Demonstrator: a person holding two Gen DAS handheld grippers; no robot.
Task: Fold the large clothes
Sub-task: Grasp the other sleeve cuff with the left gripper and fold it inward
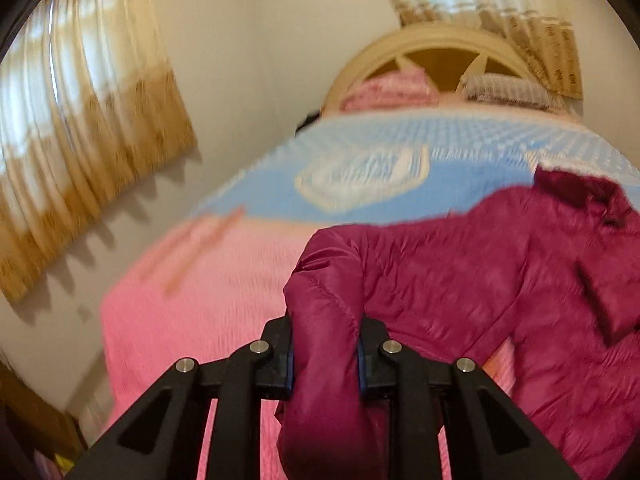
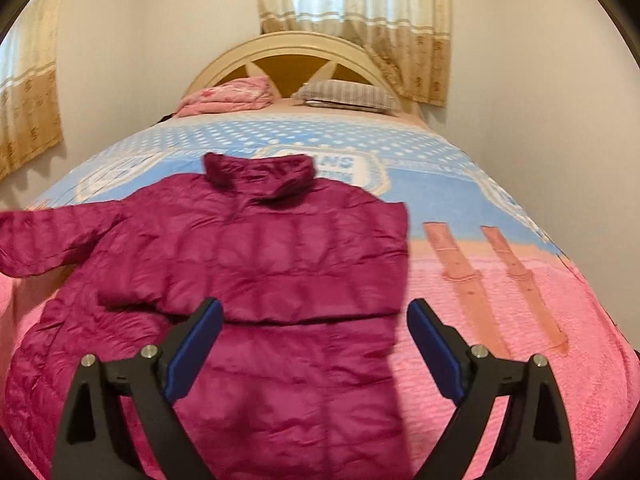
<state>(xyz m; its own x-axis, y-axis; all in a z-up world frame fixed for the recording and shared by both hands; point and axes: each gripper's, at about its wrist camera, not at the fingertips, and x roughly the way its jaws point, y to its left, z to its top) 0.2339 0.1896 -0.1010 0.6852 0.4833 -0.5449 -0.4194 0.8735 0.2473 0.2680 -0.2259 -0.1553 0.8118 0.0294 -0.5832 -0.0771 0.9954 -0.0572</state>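
The left tool point(image 1: 326, 354) is clenched on a sleeve point(image 1: 324, 280) of the magenta puffer jacket point(image 2: 256, 264), the quilted fabric bunched up between its blue pads point(image 1: 289, 372) and lifted off the bed. The rest of the jacket trails away to the right of that tool across the bedding.

The right tool point(image 2: 316, 344) is released, its jaws spread wide with nothing between them, and it hovers over the lower part of the jacket's body. From this side the jacket lies spread across the bed point(image 2: 520, 360), collar point(image 2: 258, 172) toward the headboard point(image 2: 288, 46), one sleeve stretching off to the left edge of the view and the other side folded in over the body.

Beneath it is a pink and light-blue bedspread point(image 2: 460, 184). A folded pink blanket point(image 2: 228, 96) and a striped pillow point(image 2: 348, 94) lie at the head of the bed. Beige curtains point(image 2: 352, 20) hang behind the headboard and on the side wall.
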